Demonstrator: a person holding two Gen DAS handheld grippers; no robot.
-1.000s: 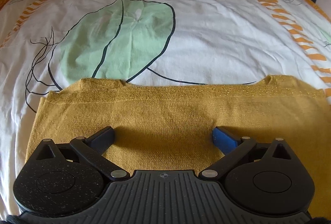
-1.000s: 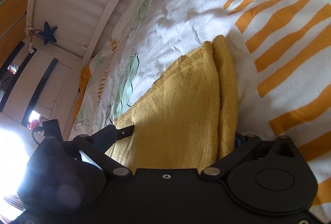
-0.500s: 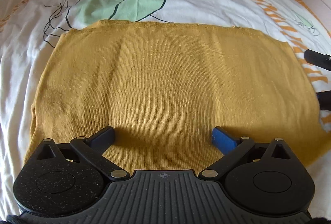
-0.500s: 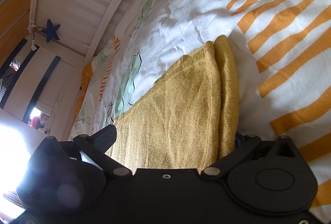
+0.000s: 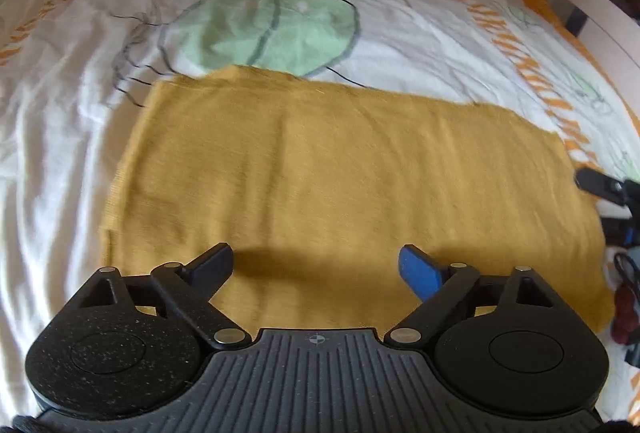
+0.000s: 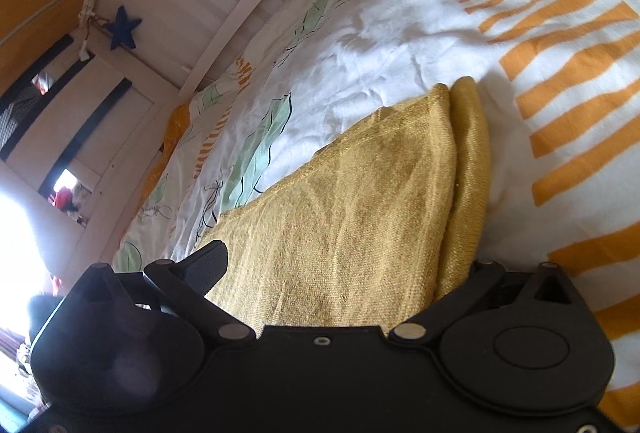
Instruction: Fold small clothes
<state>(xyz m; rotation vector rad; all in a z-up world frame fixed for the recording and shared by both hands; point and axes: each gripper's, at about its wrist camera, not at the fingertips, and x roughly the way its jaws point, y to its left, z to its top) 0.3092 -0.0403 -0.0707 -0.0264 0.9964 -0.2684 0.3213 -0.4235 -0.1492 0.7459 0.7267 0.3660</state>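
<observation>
My left tongs (image 5: 316, 261) gape empty over the yellow garment (image 5: 340, 185); my right tongs (image 6: 340, 269) straddle its edge wide open, so the fold could slip

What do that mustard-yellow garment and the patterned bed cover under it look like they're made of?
The yellow garment looks like a fine knit, maybe cotton or a blend: rows of tiny stitches show, with a faint sparkle along its far edge. The bed cover looks like smooth woven cotton with a matte finish, judging by its crisp wrinkles and flat printed leaves and orange stripes.
</observation>
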